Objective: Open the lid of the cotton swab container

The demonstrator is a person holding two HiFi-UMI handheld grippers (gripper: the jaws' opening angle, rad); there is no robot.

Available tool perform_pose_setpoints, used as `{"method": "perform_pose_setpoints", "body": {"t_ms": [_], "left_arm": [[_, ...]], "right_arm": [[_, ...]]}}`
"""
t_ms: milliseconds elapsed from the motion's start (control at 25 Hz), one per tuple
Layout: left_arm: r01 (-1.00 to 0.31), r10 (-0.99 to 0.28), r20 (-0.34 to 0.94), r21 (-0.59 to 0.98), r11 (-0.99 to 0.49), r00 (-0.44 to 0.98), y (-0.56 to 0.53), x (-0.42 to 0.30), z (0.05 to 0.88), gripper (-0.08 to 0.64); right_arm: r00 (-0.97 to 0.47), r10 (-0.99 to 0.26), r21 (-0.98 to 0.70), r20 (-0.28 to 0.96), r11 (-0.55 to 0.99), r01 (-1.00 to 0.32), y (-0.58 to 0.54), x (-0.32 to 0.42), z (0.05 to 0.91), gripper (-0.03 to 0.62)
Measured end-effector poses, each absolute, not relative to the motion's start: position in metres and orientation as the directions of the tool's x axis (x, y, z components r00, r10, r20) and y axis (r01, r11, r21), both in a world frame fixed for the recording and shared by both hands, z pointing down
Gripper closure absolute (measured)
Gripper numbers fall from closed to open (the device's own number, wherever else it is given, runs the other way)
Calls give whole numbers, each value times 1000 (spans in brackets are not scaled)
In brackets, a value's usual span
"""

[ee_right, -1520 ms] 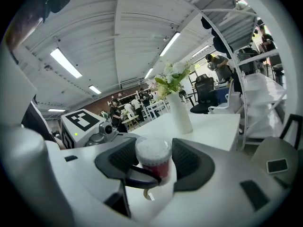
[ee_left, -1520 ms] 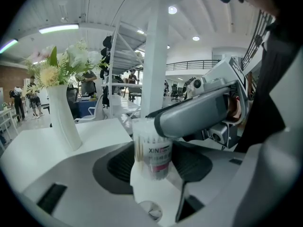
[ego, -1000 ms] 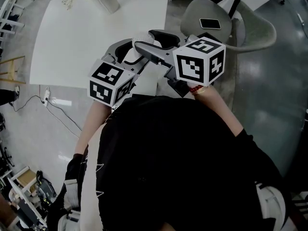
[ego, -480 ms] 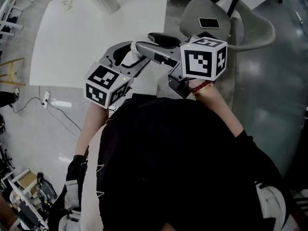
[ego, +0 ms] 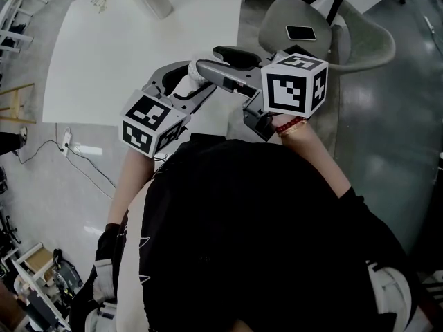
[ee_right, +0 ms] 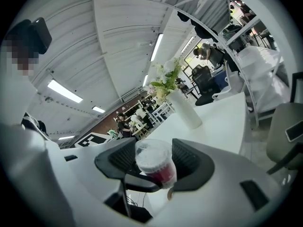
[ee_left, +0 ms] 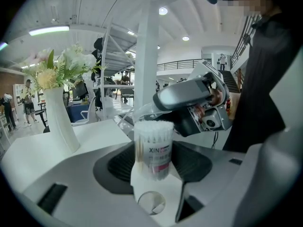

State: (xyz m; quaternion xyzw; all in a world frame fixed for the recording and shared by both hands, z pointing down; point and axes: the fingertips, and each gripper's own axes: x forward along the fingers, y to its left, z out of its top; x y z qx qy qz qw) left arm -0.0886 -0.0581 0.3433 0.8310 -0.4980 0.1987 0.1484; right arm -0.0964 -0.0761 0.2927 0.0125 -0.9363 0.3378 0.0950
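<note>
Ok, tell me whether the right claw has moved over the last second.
Yes, slightly. On the right claw, the black-and-white marker cube has rolled and edged rightward, toward the grey chair holding the black phone.

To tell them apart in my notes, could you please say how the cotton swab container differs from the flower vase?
The cotton swab container is clear, showing white swabs and a printed label; the vase is opaque white. The container is gripped in the tongs of the left gripper; the vase stands on the table. Both are tall and round.
</note>
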Motion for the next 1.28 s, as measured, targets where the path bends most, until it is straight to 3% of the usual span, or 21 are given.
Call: {"method": "perform_pose_setpoints", "body": {"t_ms": [1280], "left_arm": [[-837,-728,472,40,-545,497,-55,-69,343,310]], "right_arm": [[-998,7,-722,64,691,-42,-98,-84,276,342]]}}
